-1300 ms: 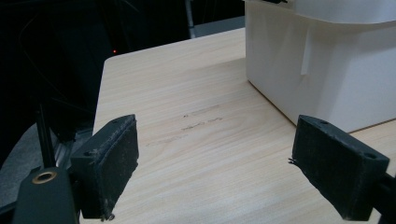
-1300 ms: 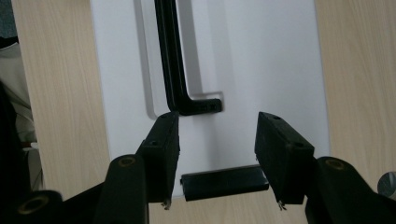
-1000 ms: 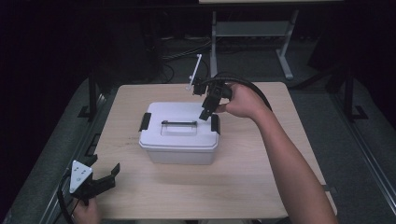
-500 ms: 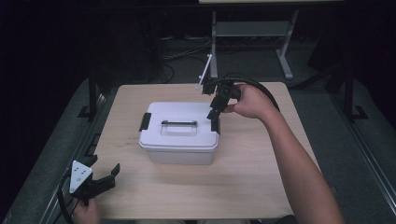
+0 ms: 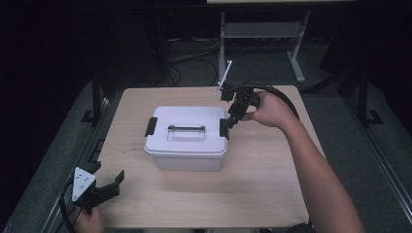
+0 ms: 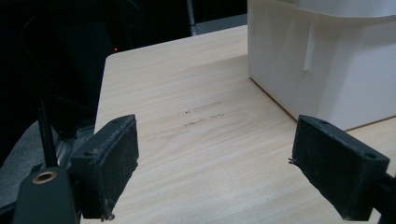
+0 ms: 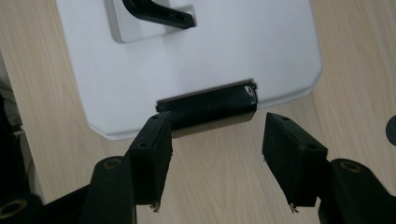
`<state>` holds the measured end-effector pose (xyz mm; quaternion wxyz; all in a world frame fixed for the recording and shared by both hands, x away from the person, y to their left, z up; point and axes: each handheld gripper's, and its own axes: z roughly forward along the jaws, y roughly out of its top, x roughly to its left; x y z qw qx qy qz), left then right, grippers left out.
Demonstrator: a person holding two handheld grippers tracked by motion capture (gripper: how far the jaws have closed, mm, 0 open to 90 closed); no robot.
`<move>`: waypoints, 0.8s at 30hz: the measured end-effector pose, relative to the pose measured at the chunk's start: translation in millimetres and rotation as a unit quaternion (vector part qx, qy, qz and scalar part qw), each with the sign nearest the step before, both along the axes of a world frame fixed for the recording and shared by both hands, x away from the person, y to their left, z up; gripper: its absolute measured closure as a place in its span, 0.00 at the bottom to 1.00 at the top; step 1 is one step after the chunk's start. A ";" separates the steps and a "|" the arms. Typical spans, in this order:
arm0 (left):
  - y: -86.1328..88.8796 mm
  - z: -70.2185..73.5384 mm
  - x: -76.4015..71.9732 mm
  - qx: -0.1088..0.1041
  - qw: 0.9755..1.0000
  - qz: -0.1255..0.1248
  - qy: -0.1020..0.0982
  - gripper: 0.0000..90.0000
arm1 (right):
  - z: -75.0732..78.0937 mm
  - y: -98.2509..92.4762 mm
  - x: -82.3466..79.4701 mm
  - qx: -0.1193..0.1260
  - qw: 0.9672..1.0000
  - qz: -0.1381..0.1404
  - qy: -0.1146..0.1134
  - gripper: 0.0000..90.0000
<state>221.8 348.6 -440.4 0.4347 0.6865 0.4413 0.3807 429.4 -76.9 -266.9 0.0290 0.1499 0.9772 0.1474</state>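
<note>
Two grippers in view. Right gripper [image 5: 229, 120] jaws, just opening, straddle the right latch [image 7: 208, 108] of the white box [image 5: 187, 138] mid-worktop [image 5: 272, 194], unclamped. Left gripper [image 5: 104, 187] jaws released, near-left.

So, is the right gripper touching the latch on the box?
Cannot tell. In the right gripper view the right gripper stands open at the black latch; its left pad overlaps the latch's end, but no contact or gap shows plainly.

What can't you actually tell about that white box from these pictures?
- Inside of the white box: hidden by its shut lid, high view.
- Right latch: too dark to tell whether it is fastened, right gripper view.
- Box top: cut off by the upper edge, left gripper view.
- Far side: hidden behind the box, high view.
</note>
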 end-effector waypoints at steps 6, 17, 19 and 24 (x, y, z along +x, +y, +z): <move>-0.7 -0.2 -0.3 -0.002 1.000 0.000 0.001 0.15 | -0.7 -7.3 -1.5 0.005 1.000 -0.005 -0.001 0.46; -1.1 0.0 -0.4 0.000 1.000 -0.001 0.001 0.16 | -8.9 -20.3 -1.5 0.005 1.000 -0.014 0.005 0.46; -0.9 0.4 -0.2 0.001 1.000 -0.001 0.000 0.16 | -9.4 -21.3 -2.3 0.004 1.000 -0.016 0.005 0.46; -1.4 -0.1 -0.8 0.001 1.000 -0.002 0.001 0.15 | -12.0 -24.0 -3.5 0.006 1.000 -0.016 0.007 0.46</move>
